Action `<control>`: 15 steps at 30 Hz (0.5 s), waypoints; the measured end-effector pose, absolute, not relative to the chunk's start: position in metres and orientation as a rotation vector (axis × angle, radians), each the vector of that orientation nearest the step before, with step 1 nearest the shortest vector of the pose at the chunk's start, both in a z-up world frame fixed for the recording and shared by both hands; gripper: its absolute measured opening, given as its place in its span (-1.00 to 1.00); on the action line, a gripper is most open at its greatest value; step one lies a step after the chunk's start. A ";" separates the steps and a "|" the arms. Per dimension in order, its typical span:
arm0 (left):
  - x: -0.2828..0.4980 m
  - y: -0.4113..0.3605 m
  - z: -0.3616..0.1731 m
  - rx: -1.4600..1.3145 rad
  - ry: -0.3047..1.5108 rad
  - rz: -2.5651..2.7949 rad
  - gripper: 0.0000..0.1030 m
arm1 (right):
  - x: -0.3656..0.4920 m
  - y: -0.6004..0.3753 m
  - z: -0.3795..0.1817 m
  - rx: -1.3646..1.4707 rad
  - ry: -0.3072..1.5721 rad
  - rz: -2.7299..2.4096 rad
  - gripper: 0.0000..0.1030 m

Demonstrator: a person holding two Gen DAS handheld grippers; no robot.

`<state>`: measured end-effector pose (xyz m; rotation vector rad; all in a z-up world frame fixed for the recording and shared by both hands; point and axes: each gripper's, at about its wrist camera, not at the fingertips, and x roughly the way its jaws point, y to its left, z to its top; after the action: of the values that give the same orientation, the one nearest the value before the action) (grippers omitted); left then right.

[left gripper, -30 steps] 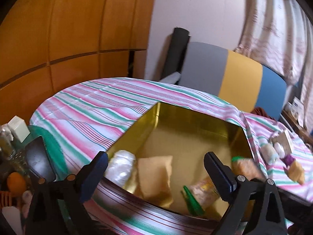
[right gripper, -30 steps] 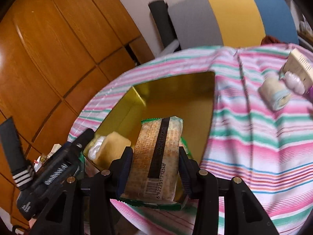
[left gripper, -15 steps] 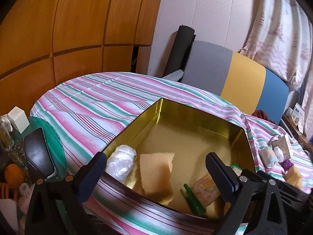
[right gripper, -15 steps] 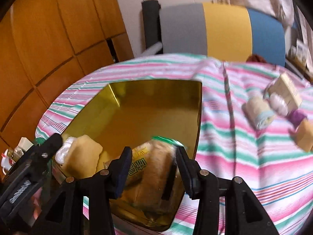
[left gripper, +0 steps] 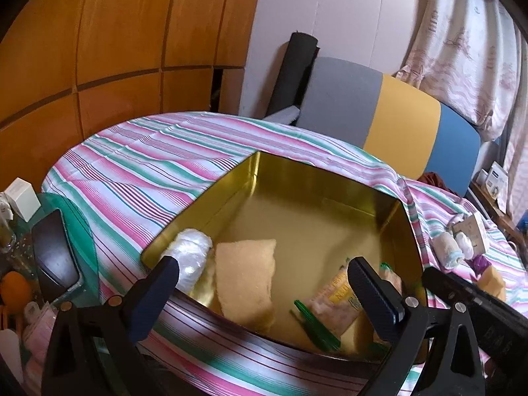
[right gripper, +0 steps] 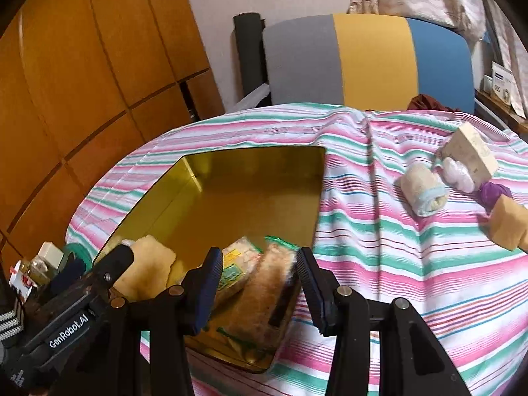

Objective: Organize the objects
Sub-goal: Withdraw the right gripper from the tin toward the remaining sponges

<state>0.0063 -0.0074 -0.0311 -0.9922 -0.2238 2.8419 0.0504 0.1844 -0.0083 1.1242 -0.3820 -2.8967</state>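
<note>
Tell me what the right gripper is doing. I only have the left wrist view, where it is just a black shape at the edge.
Observer: The right gripper hangs over the near corner of the gold tin. Its jaws are apart and seem to clamp nothing.
Operator: Is anything under it?
Observer: Yes, a brown snack packet lies in the tin below the jaws, leaning on a yellow-printed packet.
Operator: What is still outside the tin?
Observer: Five things on the striped cloth: a box, a rolled towel, a pale bundle, a purple item and a tan block.
</note>
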 end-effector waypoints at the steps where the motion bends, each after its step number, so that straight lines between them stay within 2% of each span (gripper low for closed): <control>1: 0.006 -0.006 -0.032 -1.001 -0.227 2.827 0.99 | 0.051 0.189 -0.008 1.123 -0.397 -2.905 -0.08; 5: 0.010 0.006 -0.034 -1.011 -0.228 2.757 0.99 | 0.058 0.207 -0.009 1.134 -0.442 -2.939 -0.08; 15: 0.034 0.054 -0.033 -0.934 -0.025 2.607 0.99 | 0.079 0.270 -0.031 1.232 -0.617 -3.034 -0.08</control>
<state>0.0336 0.0535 -0.0330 -0.9335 -0.0246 2.6069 0.0789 0.2701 -0.0311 1.2323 -0.6172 -3.0343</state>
